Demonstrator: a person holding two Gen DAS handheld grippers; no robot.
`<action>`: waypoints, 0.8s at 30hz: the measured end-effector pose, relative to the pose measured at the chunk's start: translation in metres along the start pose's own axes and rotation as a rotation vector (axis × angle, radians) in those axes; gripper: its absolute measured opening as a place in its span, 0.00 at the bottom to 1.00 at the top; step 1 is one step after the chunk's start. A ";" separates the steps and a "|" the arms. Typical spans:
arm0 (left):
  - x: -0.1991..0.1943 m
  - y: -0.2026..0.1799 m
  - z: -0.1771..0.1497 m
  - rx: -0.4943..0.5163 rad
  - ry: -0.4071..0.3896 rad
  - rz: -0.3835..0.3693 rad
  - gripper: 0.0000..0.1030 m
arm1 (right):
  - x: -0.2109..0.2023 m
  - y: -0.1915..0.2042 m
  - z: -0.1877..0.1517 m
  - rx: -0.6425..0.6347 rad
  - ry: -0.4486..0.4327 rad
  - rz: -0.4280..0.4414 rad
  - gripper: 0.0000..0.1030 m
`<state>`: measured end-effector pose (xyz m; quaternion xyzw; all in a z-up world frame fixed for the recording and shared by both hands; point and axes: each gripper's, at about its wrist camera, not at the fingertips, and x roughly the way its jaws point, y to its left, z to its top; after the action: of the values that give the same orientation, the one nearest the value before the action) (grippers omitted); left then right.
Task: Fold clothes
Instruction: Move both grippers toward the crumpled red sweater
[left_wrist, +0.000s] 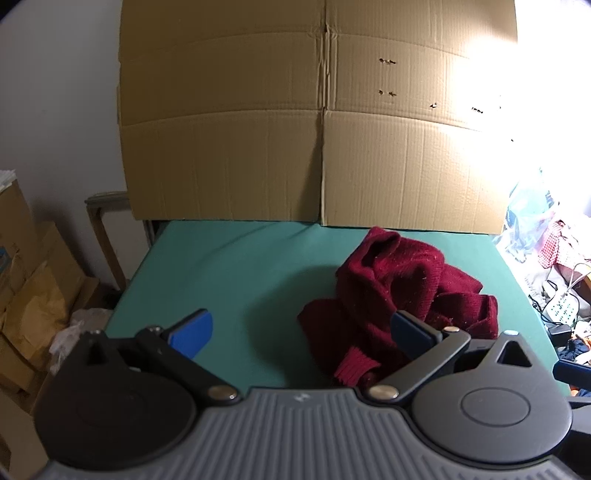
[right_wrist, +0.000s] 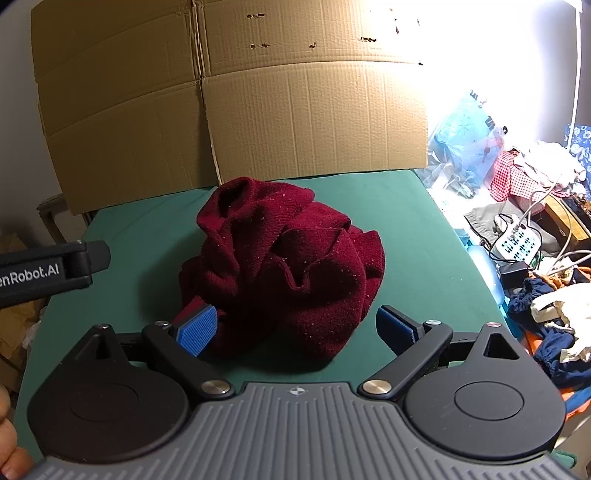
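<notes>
Left wrist view: one dark red knitted sweater lies crumpled in a heap on the green table cover, toward the right half and closer to the far edge than the near one. One ribbed cuff points toward the camera at the heap's near side. The left gripper has its two blue-padded fingers spread wide apart and holds nothing; the left pad is over bare green cloth, while the right pad overlaps the sweater's near edge in the picture, though contact cannot be judged. One large flattened cardboard sheet stands upright along the far edge of the table. Brown cardboard boxes are stacked on the floor at the left, and a white wall shows behind them.

Right wrist view: the same single sweater sits bunched near the middle of the green cover. The right gripper is also spread open and empty, its left pad just beside or against the heap's near left fold and its right pad over bare cloth. The left gripper's black body reaches in from the left edge. Right of the table are a clear plastic bag, loose clothes, one white power strip with cables, and strong light from the far right.
</notes>
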<state>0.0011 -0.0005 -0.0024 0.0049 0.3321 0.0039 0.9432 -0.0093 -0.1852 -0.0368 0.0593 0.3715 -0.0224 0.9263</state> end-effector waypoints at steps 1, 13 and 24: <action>0.001 0.000 -0.001 0.001 -0.001 0.004 1.00 | 0.000 0.000 0.000 0.001 0.000 0.001 0.93; 0.000 -0.005 -0.006 0.000 0.004 0.029 1.00 | 0.001 -0.004 -0.005 0.013 -0.002 0.013 0.93; 0.017 -0.012 -0.009 0.018 0.054 0.023 1.00 | 0.003 -0.008 -0.004 0.030 0.001 0.009 0.93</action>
<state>0.0085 -0.0120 -0.0205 0.0172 0.3575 0.0118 0.9337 -0.0108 -0.1926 -0.0423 0.0748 0.3711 -0.0240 0.9253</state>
